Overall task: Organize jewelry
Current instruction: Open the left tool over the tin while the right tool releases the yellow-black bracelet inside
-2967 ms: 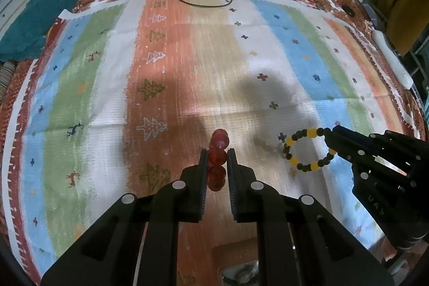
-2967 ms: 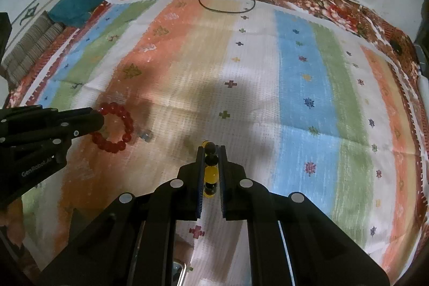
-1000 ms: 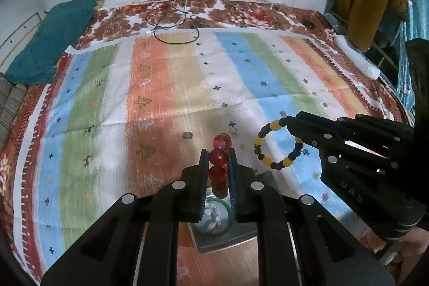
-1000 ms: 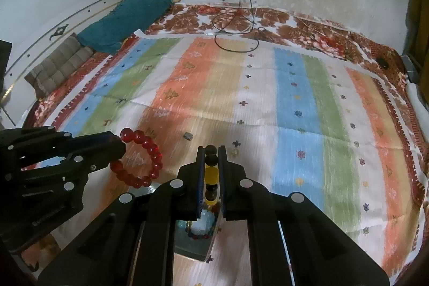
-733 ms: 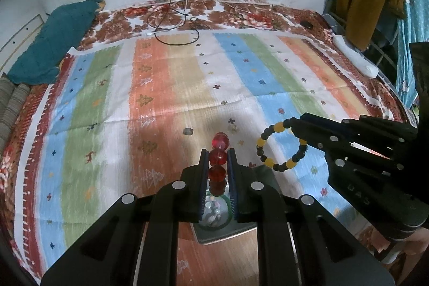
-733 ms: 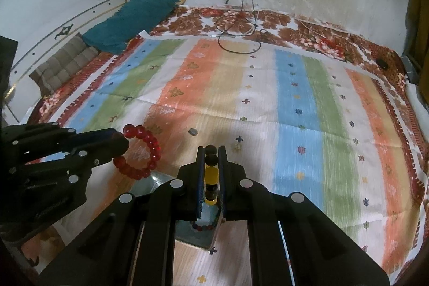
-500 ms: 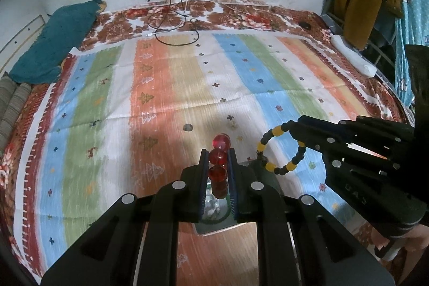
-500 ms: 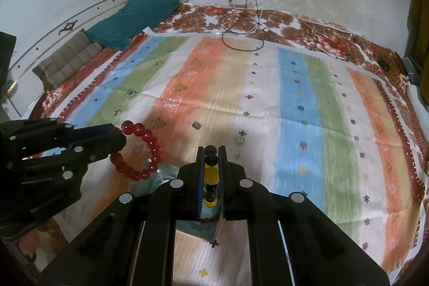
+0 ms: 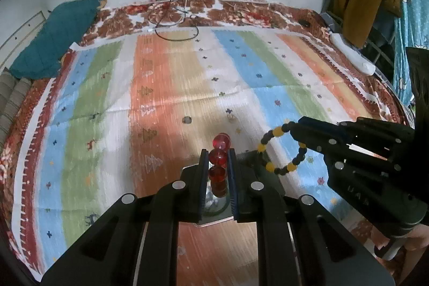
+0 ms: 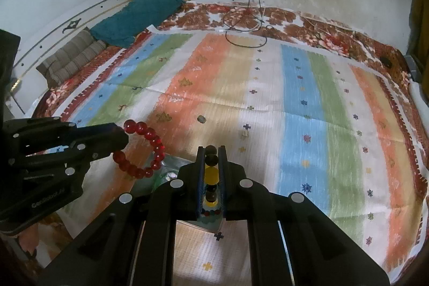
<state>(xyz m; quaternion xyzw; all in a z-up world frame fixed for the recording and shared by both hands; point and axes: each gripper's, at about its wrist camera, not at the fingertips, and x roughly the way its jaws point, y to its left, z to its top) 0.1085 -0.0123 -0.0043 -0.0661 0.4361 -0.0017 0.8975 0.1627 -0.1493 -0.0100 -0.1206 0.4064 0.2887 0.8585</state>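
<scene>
Bracelets, two of them, are both off the bed and in the air. Left gripper (image 9: 217,162) has its jaws closed almost fully on the red bracelet (image 10: 143,149), a loop of round, glossy, see-through beads; seen edge-on from its own camera, as a full ring from the right wrist view. Right gripper (image 10: 211,165) has its jaws pinched on the black and yellow bracelet (image 9: 281,149), smaller beads, matte black with a few opaque yellow ones, loop hanging open to the side of the fingers.

Both loops hang just above a small box (image 9: 252,162) on the striped cloth (image 9: 166,87) that covers the bed. Box looks dark-walled and shallow, with pale, shiny small pieces inside; its contents are mostly hidden behind the fingers, so compartments cannot be told.

Step in hand, as I judge it: carrying the bracelets to the box for storing, neither one set down yet. Next move calls for lowering each loop into the box and easing the jaws apart, one side at a time, so the beads do not tangle or roll over the rim.

Cloth is thin woven stuff, creased, striped in orange, blue, green and white with small printed motifs. One small dark bit (image 9: 187,120) lies on it, well beyond the box; too small to identify.
</scene>
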